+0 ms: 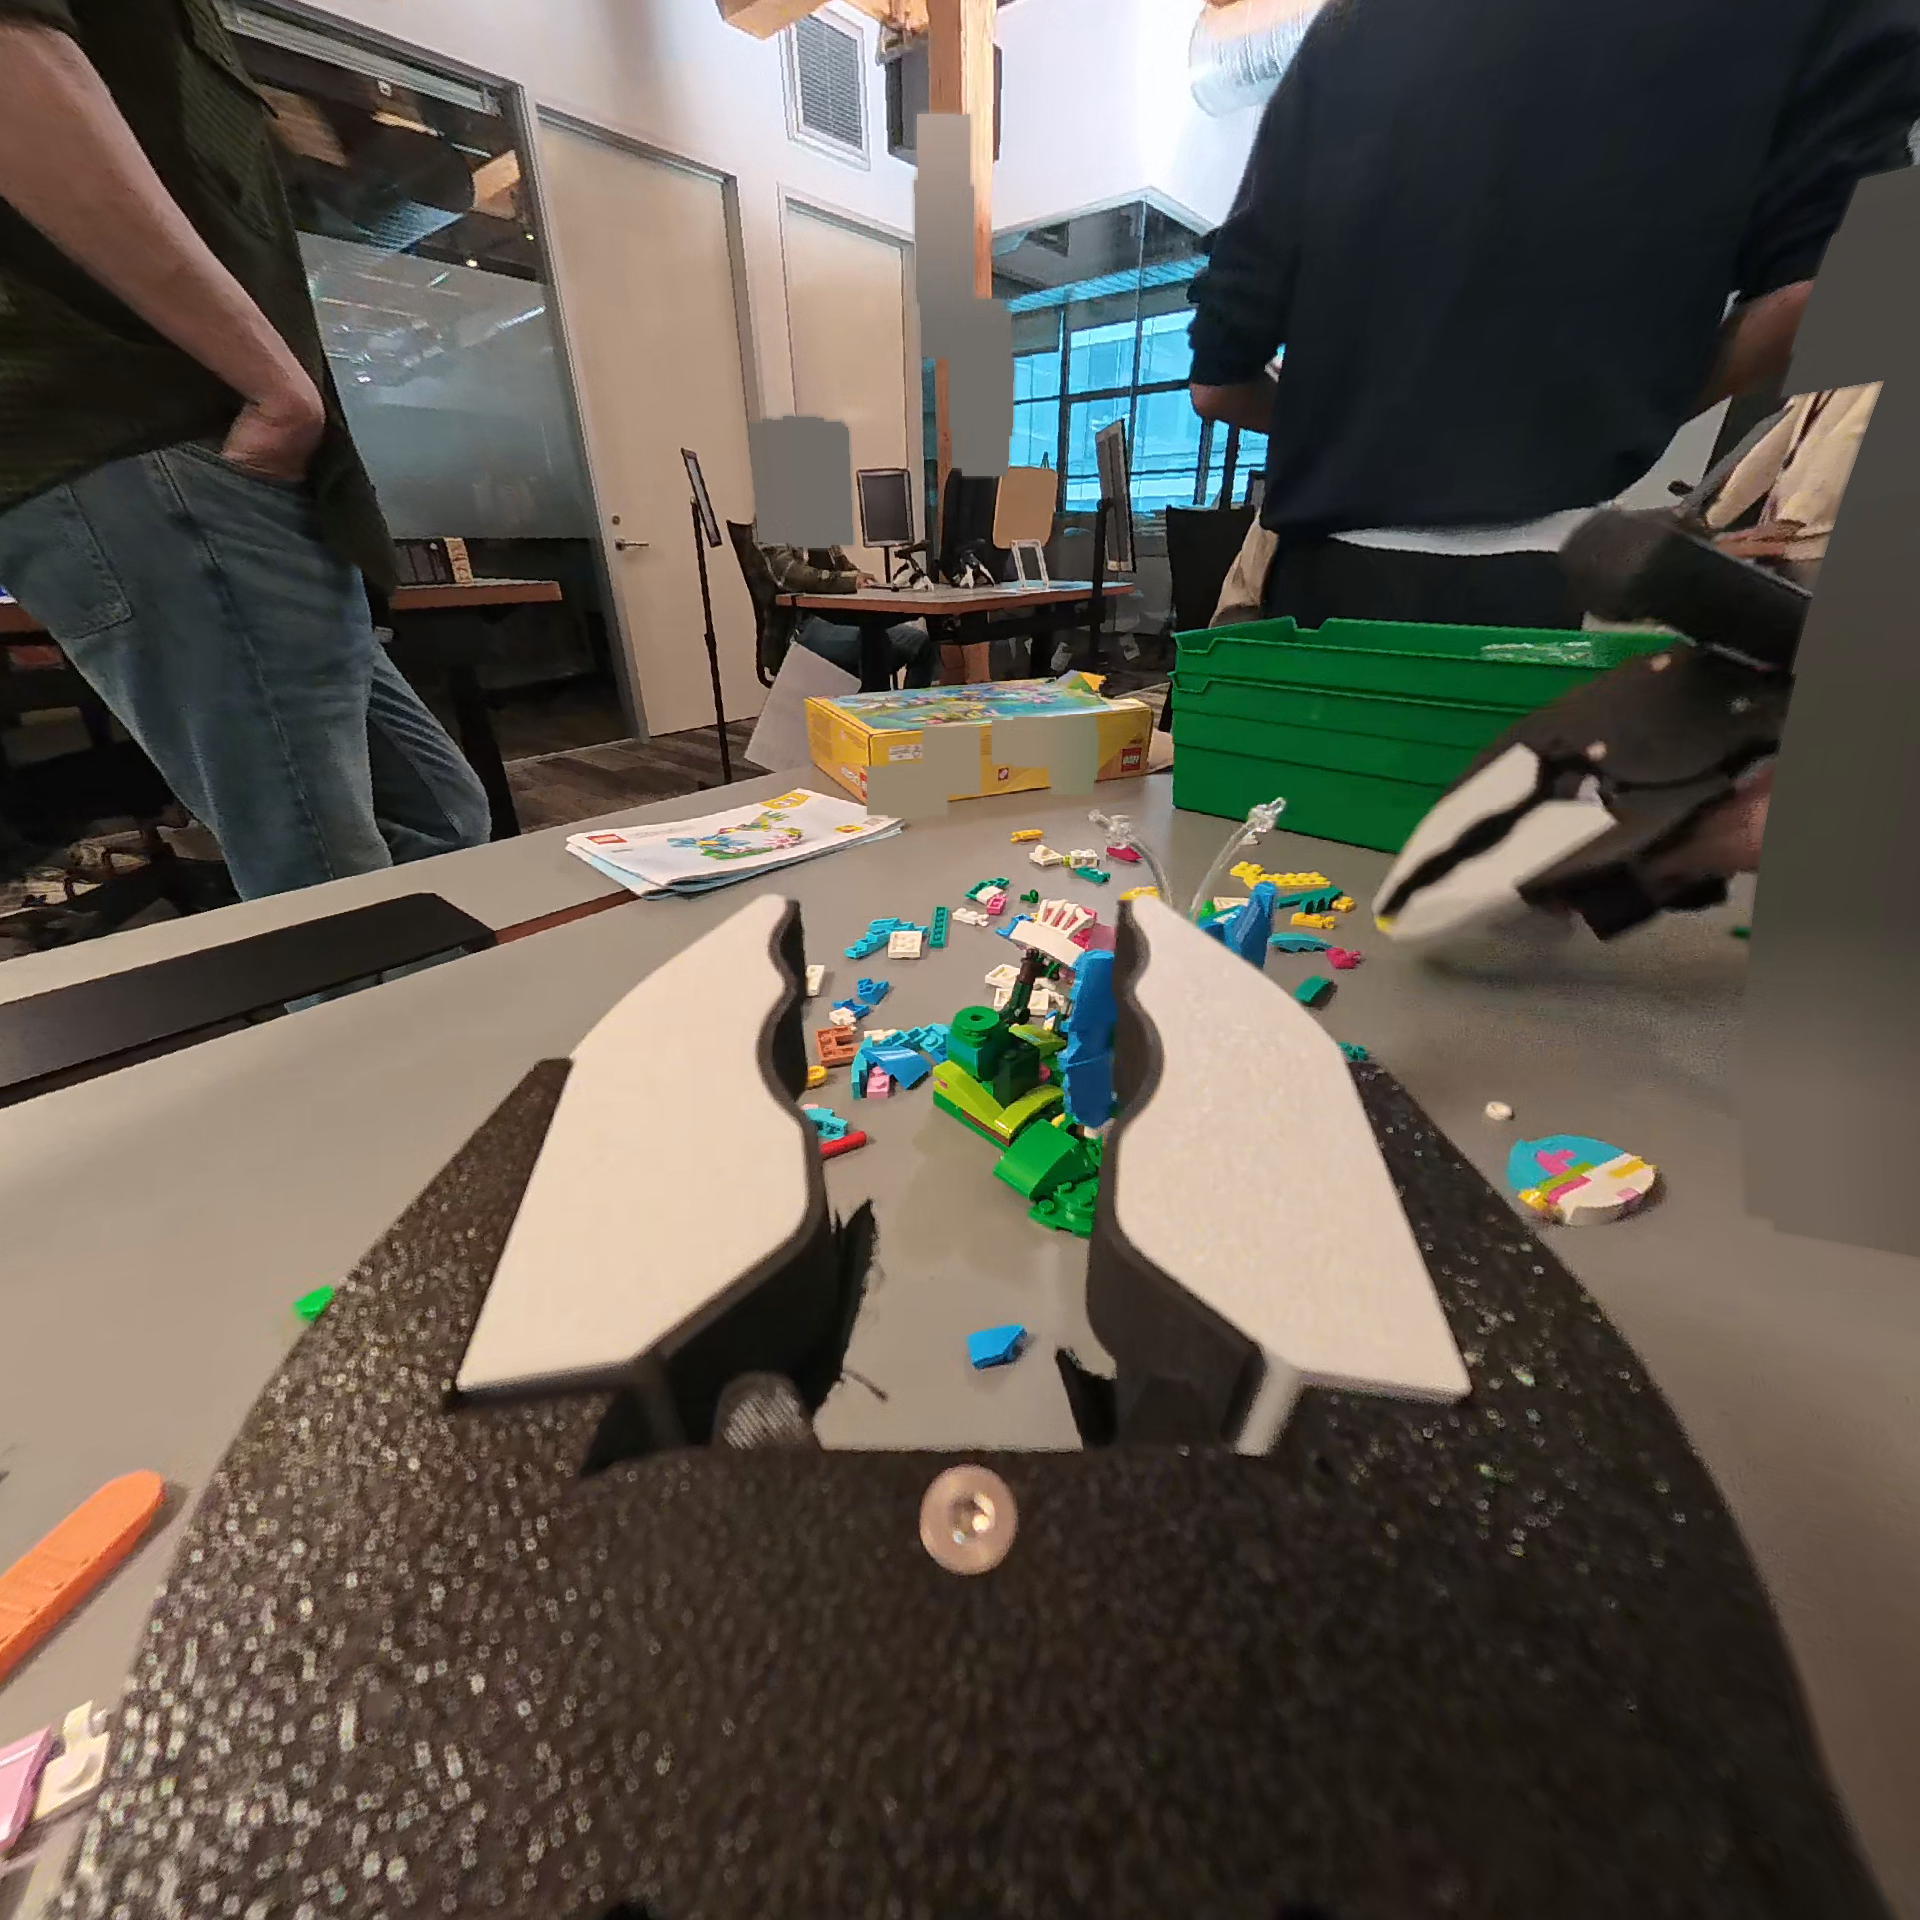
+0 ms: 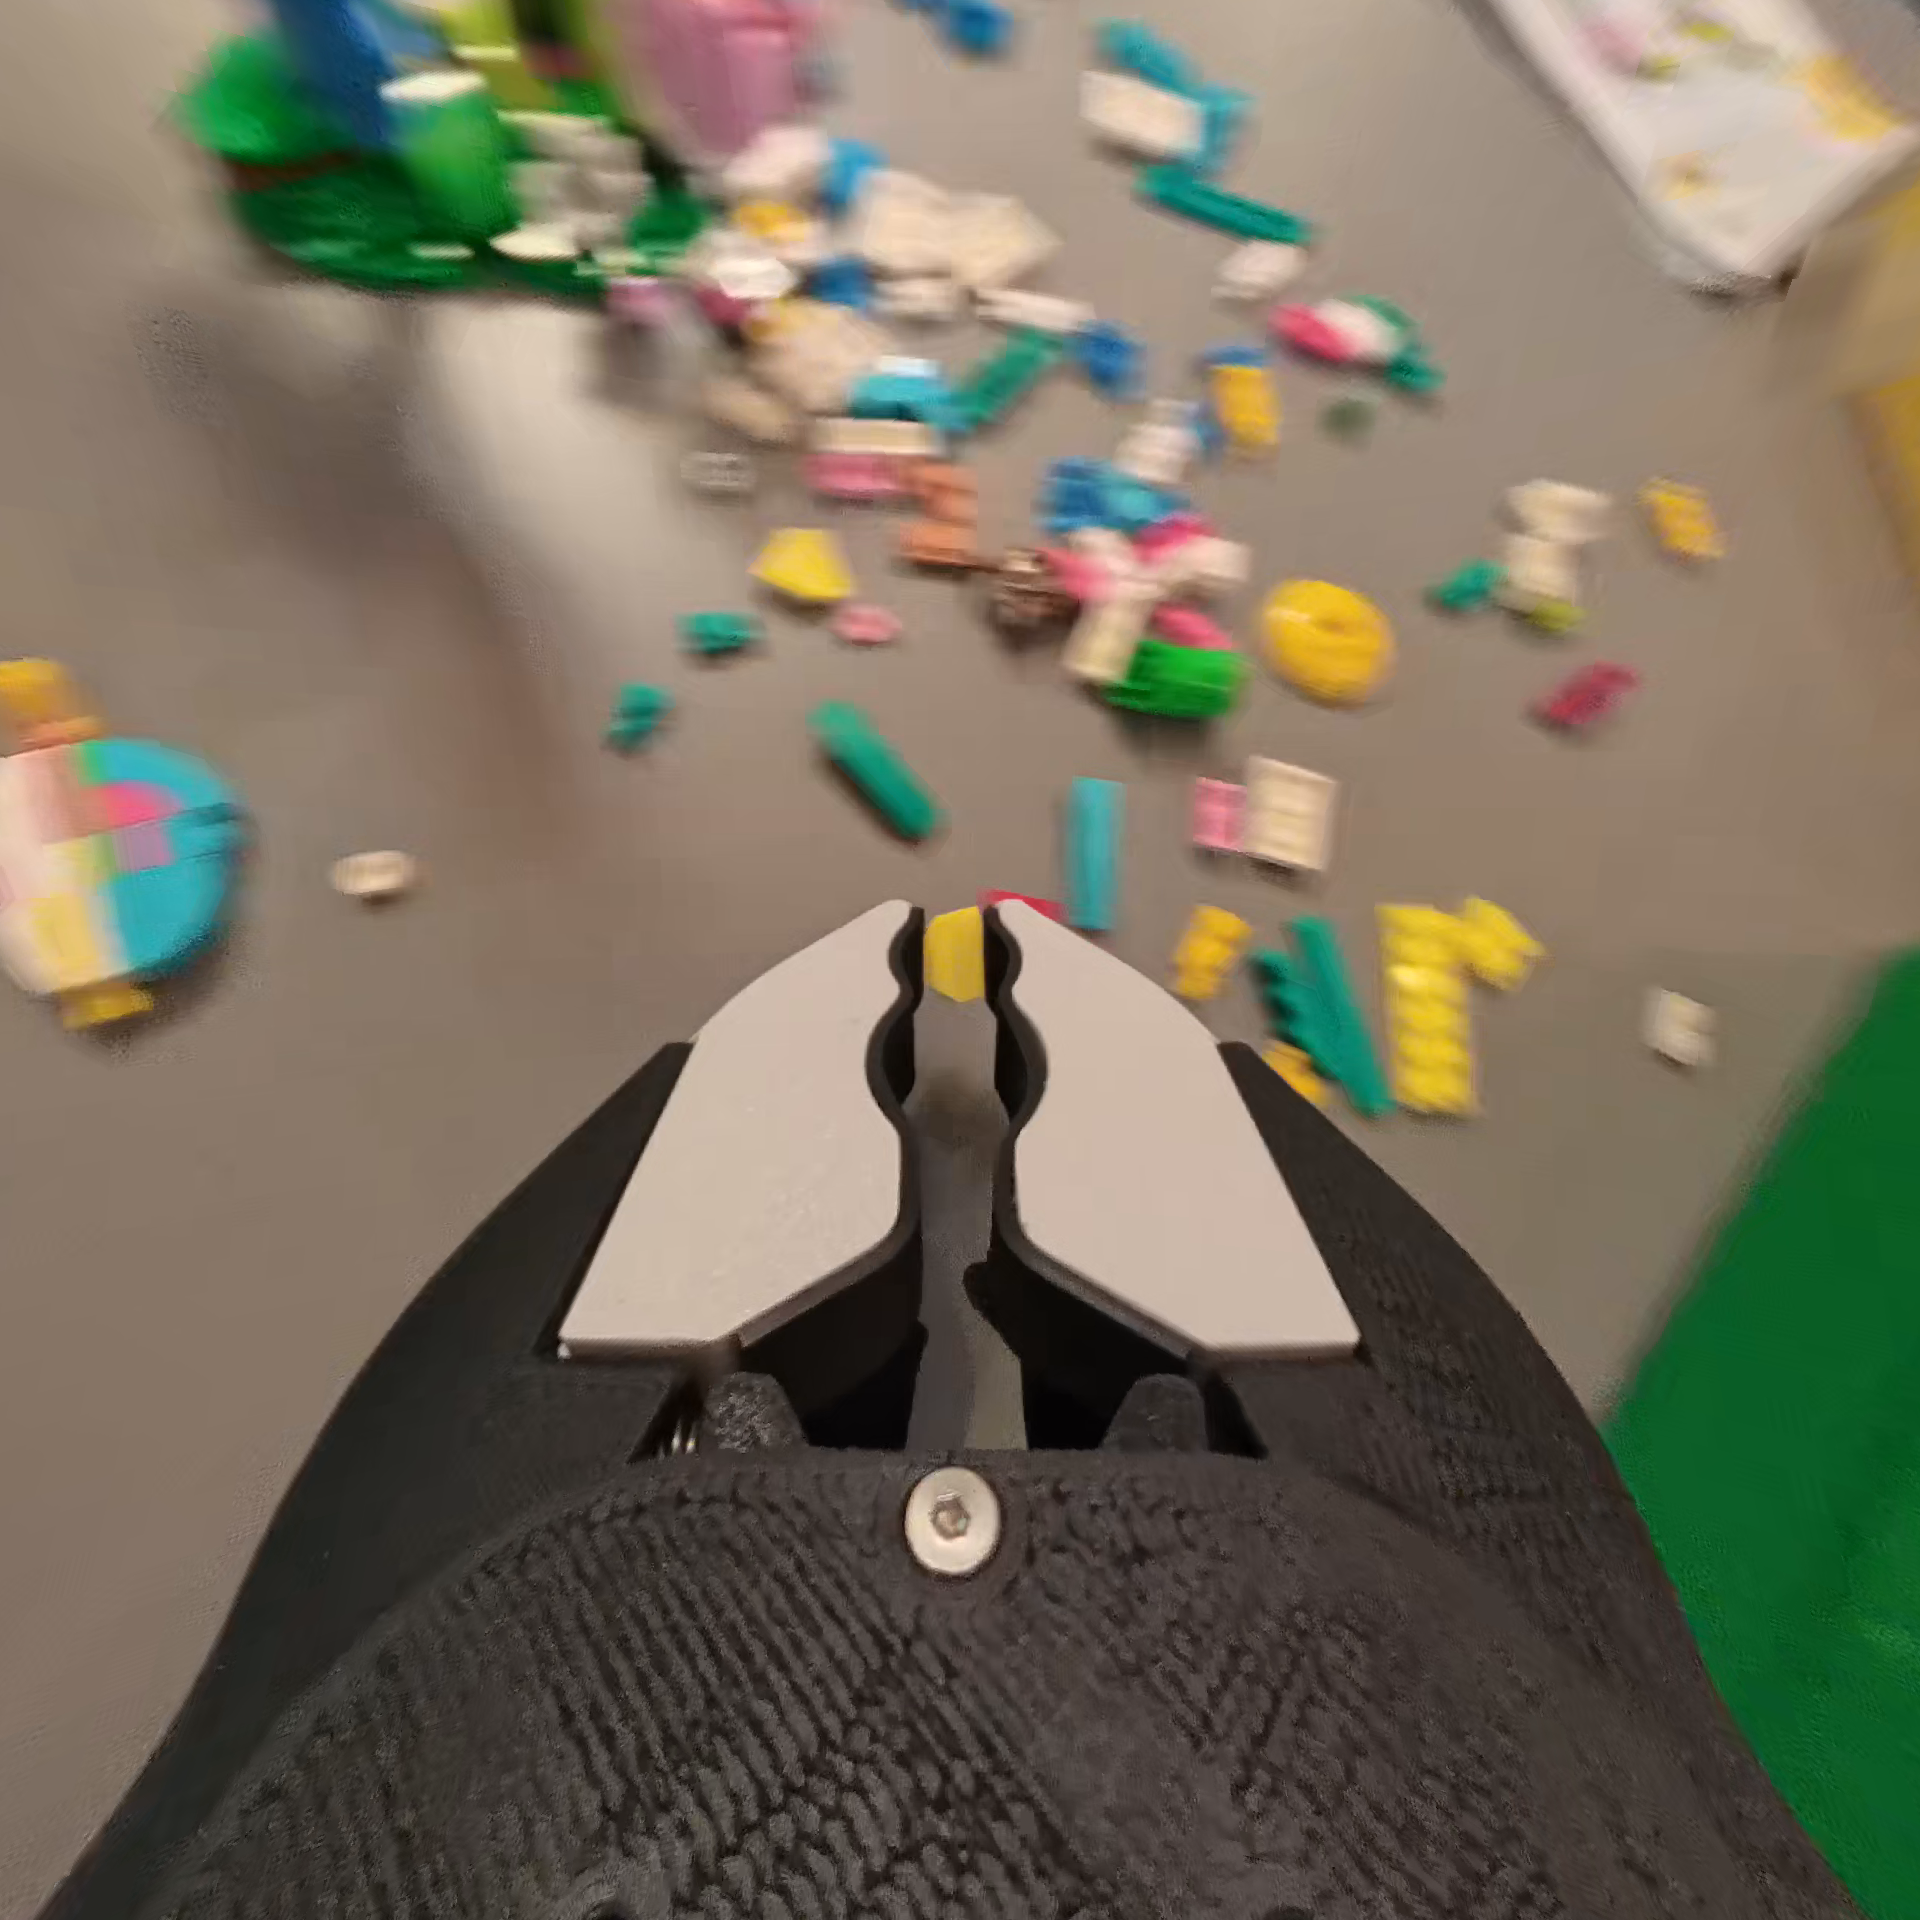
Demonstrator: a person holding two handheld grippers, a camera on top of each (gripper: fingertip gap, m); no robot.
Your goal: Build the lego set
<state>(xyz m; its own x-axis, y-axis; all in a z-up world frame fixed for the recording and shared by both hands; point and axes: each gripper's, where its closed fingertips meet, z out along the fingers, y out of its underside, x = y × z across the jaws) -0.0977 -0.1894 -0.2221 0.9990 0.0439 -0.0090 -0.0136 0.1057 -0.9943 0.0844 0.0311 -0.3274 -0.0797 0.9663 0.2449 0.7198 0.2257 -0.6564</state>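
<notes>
Right claw [image 2: 954, 920] pinches a small yellow piece [image 2: 954, 961] at frame centre above the grey desk [image 2: 416, 1039]; left claw [image 1: 961, 920] spread wide, released, green-blue lego build [image 1: 1023, 1070] between its fingers.

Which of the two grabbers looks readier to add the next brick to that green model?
The right gripper, probably: it already pinches a small yellow piece. The left gripper is open and empty, facing the green model.

Bright, even indoor light, fisheye bending at edges, right wrist view heavily motion-blurred, perhaps mid-swing
</notes>
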